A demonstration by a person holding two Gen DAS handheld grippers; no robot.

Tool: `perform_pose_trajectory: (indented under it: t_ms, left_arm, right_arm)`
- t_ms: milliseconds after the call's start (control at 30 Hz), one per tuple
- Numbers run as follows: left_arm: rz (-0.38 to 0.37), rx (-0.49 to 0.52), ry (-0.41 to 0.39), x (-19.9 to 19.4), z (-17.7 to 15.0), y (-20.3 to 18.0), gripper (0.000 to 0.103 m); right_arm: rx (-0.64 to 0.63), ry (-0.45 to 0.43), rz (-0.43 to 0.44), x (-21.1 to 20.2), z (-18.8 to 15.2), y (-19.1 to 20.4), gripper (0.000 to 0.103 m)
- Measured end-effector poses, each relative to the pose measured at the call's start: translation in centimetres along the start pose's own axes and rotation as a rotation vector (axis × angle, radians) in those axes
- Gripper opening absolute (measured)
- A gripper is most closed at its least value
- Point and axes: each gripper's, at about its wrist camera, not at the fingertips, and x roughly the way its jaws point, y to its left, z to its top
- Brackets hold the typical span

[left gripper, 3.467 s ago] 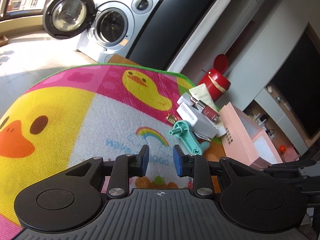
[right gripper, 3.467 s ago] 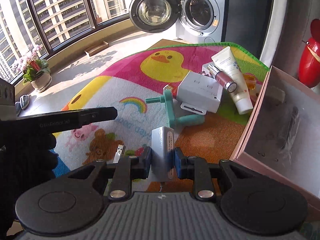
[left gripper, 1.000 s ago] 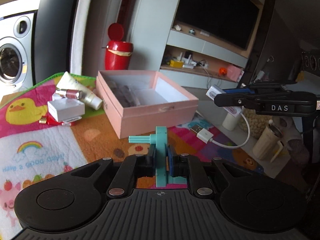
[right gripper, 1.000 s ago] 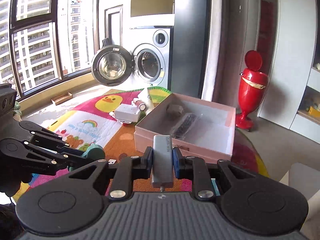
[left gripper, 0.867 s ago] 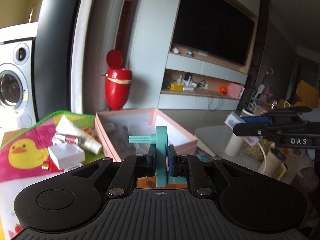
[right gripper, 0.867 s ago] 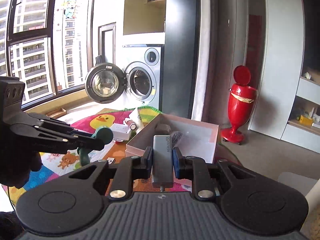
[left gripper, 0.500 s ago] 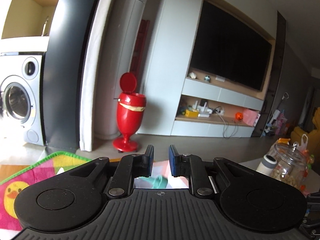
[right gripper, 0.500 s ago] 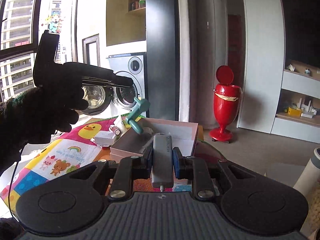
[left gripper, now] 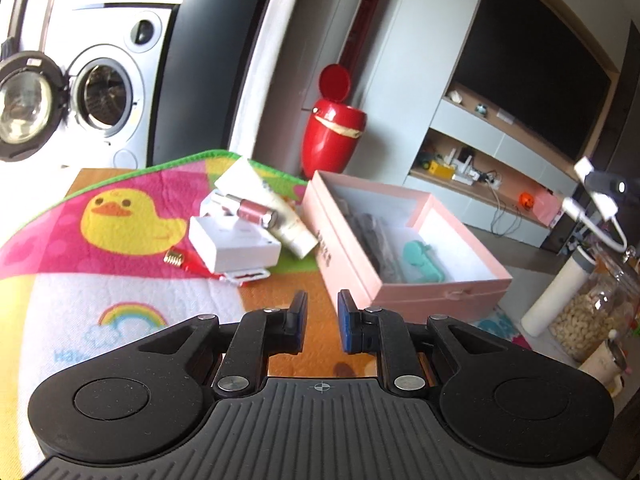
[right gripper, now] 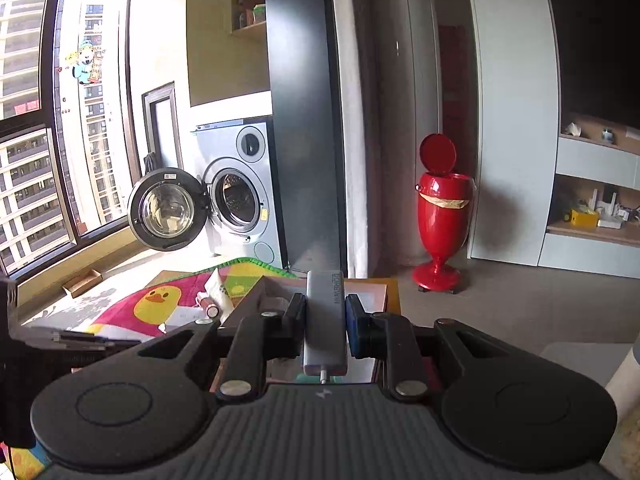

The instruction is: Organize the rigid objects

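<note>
A teal plastic piece [left gripper: 424, 264] lies inside the open pink box [left gripper: 440, 286], beside a dark wrapped item. My left gripper [left gripper: 323, 316] hovers over the mat just in front of the box's near corner. Its jaws are nearly together with nothing between them. My right gripper [right gripper: 325, 316] is shut on a grey USB hub [right gripper: 325, 308] with a white cable hanging from its near end. It is held high, and the pink box [right gripper: 376, 284] is mostly hidden behind its fingers. In the left wrist view the hub [left gripper: 600, 196] and its cable appear at the far right.
On the duck-print mat [left gripper: 120, 280] lie a white charger box [left gripper: 232, 248], a pink tube [left gripper: 256, 212], a cream tube [left gripper: 294, 236] and a small gold part [left gripper: 173, 258]. A red bin [left gripper: 334, 136] stands behind. A jar [left gripper: 588, 320] and a white cylinder [left gripper: 552, 296] stand right.
The teal piece left my left gripper's jaws and now lies in the pink box. The left gripper then tipped down toward the mat. My right gripper rose with the hub.
</note>
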Motion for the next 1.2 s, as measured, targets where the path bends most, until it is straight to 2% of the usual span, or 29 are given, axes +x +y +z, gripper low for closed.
perform_pose_trajectory:
  t_ms: [67,133,200,333,433,533,667,767,900,967,1067,1200]
  left_arm:
    - [0.045,-0.043,0.010,-0.2,-0.7,1.7,0.018]
    - [0.093,-0.083,0.013,-0.5,-1.0,3.1,0.018]
    - [0.125,-0.111,0.016,-0.9,-1.4,4.2,0.018]
    - [0.172,-0.162,0.026,-0.6,-2.0,6.3,0.018]
    - [0.195,-0.199,0.003,-0.6,-2.2,7.3,0.018]
    - [0.213,-0.218,-0.014,-0.5,-2.1,7.5,0.018]
    - [0.185,-0.223,-0.031,-0.4,-1.8,7.5,0.018]
    - [0.166,-0.218,-0.066,0.0,-1.7,7.6,0.018]
    - [0.139,-0.253,-0.043,1.4,-1.3,8.2,0.018]
    - [0.113,-0.260,-0.014,2.2,-0.7,8.3,0.018]
    - [0.079,-0.244,-0.020,3.0,0.2,8.0,0.018]
    - [0.032,-0.276,-0.039,3.6,0.3,8.4,0.018]
  right_arm:
    - [0.022,-0.033,-0.020,1.7,2.1,0.0,0.022]
    - [0.004,-0.025,-0.039,4.0,3.8,0.3,0.042]
    - [-0.008,-0.007,-0.078,5.6,3.8,0.8,0.047]
    - [0.000,0.096,-0.031,7.5,1.4,1.8,0.048]
    - [-0.031,0.170,0.000,8.9,-0.6,3.3,0.048]
    - [-0.049,0.245,0.052,10.7,-1.2,5.1,0.048]
    - [-0.019,0.332,0.139,14.2,-0.3,7.6,0.048]
    - [-0.005,0.389,0.166,17.6,0.6,9.8,0.054]
    - [-0.031,0.466,0.153,23.8,1.6,13.2,0.055]
    - [-0.082,0.464,0.113,26.8,2.2,15.0,0.058]
    - [-0.155,0.469,0.078,31.2,2.8,17.1,0.058]
    - [-0.116,0.570,0.072,37.4,2.8,17.8,0.058]
